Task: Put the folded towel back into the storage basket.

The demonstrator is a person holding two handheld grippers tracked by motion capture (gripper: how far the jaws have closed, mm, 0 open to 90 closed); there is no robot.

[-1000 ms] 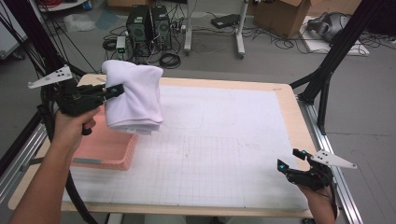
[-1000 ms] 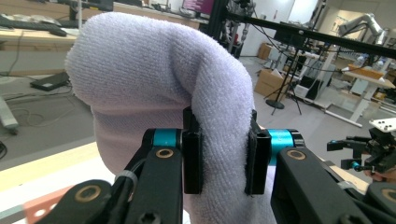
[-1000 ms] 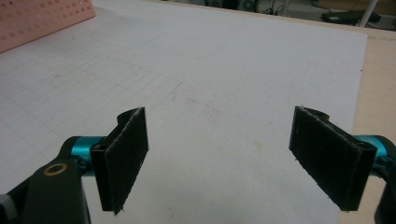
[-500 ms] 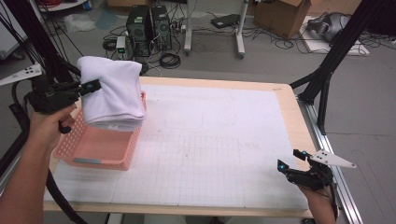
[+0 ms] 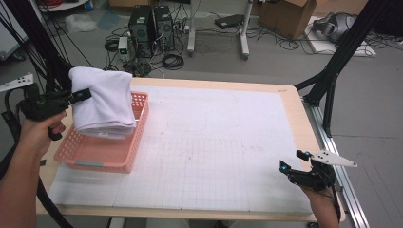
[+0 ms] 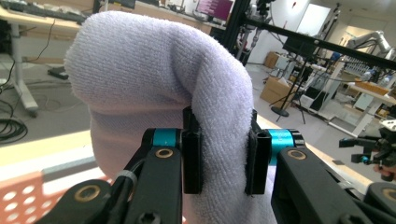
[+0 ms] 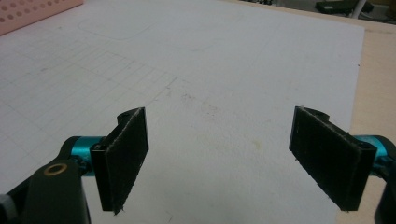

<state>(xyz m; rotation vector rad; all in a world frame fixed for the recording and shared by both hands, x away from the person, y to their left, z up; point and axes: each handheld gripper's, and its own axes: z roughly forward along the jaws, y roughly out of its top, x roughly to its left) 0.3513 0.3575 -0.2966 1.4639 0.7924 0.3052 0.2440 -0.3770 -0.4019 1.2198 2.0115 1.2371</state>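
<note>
High view: one white folded towel [image 5: 102,99] now hanging over the far end of the one pink basket [image 5: 102,142], no longer out past its right side over the tabletop [image 5: 228,142] as a second ago. Carried leftward and a little lower; by the look of it, close to being lowered into the basket. Left gripper [image 5: 78,96] at the basket's left, fingers [image 6: 192,158] clamped on a towel fold. Right gripper [image 5: 293,164] well to the basket's right, fingers spread wide, empty. Two grippers in all.
</note>
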